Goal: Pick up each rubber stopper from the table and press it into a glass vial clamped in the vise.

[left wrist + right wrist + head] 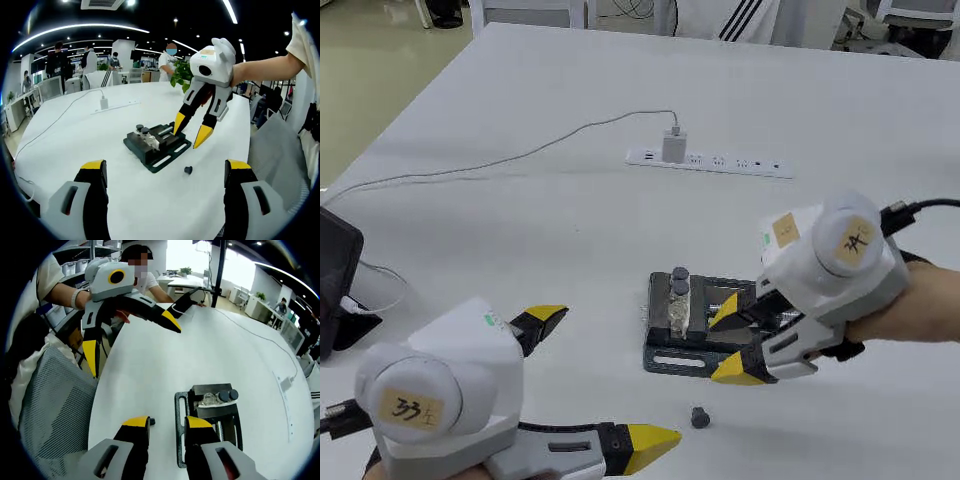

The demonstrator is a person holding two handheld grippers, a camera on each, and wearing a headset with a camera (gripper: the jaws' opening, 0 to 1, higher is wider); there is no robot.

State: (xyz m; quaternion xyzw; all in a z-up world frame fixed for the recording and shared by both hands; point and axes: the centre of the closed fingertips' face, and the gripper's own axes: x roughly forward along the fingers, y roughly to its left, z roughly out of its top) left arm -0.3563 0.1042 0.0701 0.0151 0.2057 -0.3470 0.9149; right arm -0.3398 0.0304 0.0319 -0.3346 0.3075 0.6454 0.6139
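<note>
Rubber stopper lies on table near vise

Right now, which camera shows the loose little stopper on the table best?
The head view: the loose stopper lies unobstructed on the bare table, before the vise. The left gripper view shows it smaller, also clear. In the right gripper view, it just peeks past a jaw.

Vise: one.
Rubber stoppers: three. That is two seated stoppers on glass in the vise and one loose stopper on the table.
Glass vials: count unclear.
Power strip: one.
Charger: one, plugged in.
Grippers: two, namely left gripper and right gripper.
</note>
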